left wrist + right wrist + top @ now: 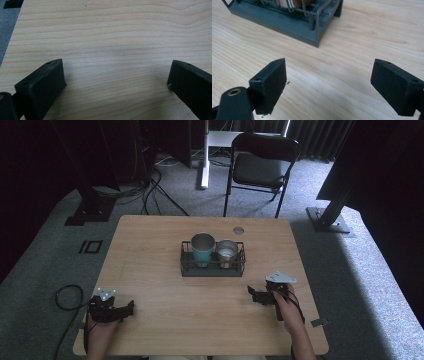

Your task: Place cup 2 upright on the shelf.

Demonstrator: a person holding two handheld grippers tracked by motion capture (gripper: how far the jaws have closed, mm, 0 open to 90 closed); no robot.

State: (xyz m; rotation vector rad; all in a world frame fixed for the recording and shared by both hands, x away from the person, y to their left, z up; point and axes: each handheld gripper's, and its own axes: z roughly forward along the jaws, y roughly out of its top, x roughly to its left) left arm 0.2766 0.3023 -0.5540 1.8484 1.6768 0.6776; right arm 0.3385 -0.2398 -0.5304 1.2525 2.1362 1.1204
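Observation:
A dark wire rack [185, 264] stands near the middle of the wooden table [150, 245]. In it sit a teal cup [202, 250] on the left and a smaller metal cup [227, 253] on the right. My left gripper [131, 307] rests at the table's front left corner, open, over bare wood [115, 72]. My right gripper [251, 293] lies at the front right, open and empty, pointing left toward the rack. The rack's near corner [312, 37] appears just beyond its jaws [328, 82].
A black folding chair [260, 167] stands on the carpet behind the table. A small round grommet [238, 230] sits in the tabletop near the far edge. Cables [67, 295] trail on the floor at left. Dark stand bases flank the table.

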